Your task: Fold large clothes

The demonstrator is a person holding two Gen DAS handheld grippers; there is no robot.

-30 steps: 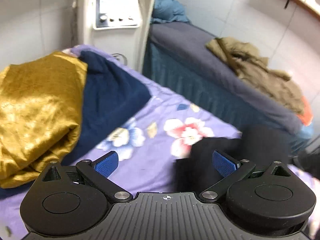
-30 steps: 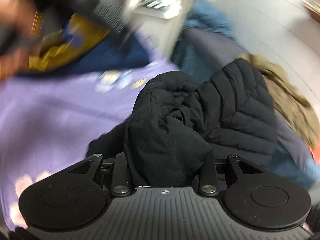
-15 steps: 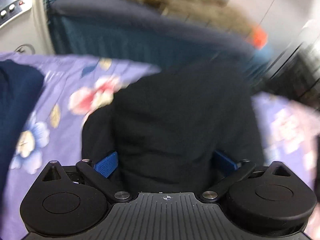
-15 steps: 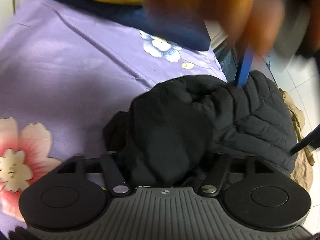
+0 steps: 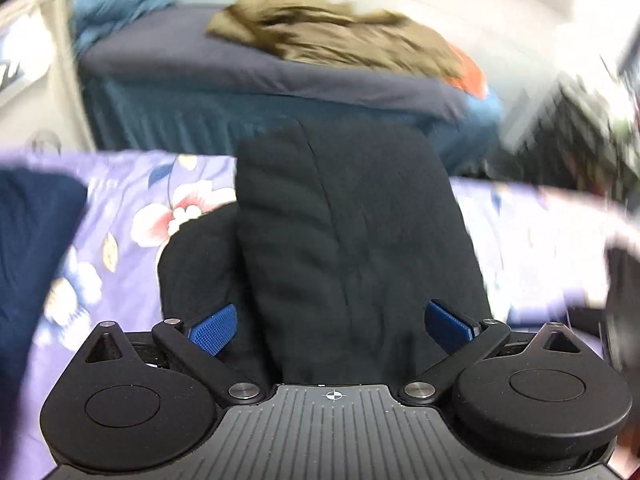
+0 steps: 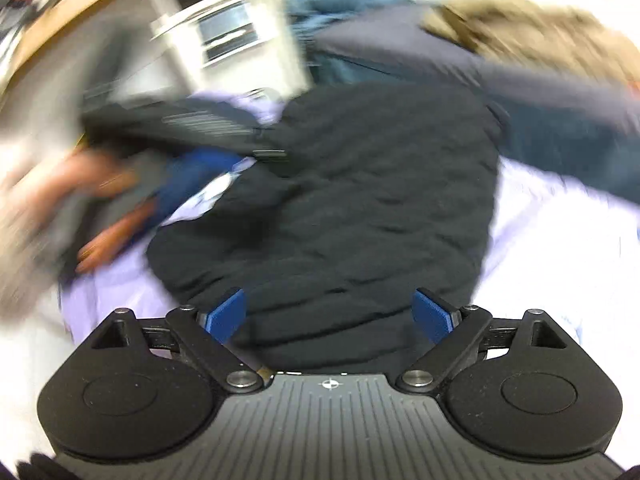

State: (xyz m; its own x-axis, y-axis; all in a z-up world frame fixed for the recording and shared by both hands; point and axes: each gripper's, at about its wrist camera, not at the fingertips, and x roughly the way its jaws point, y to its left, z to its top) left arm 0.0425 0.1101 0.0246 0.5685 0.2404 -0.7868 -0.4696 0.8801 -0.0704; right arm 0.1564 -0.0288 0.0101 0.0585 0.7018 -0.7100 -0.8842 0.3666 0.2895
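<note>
1. Black quilted jacket [image 5: 352, 248] fills the centre of the left wrist view, bunched on the purple floral bed sheet [image 5: 132, 208] and reaching down between the blue pads of the left hand-held gripper [image 5: 334, 326].
2. Left hand-held gripper: its pads stand wide apart on either side of the fabric, released, with the jacket between them rather than pinched.
3. Right wrist view shows the same jacket [image 6: 360, 208] from another angle, its mass spreading from the centre to the upper right of the frame. The right hand-held gripper [image 6: 332, 314] is likewise spread wide, released, its blue pads flanking the lower edge of the jacket.
4. Only the left view shows the sheet's flower print, a dark navy cloth [image 5: 36, 240] at the left edge, and a second bed [image 5: 256, 68] across the upper frame carrying a tan garment [image 5: 344, 40].
5. Only the right view shows the other gripper, heavily blurred, with orange-toned fingers [image 6: 108, 240] at the left of the frame, and a white machine [image 6: 232, 36] at the upper centre. Both views are motion-blurred.
</note>
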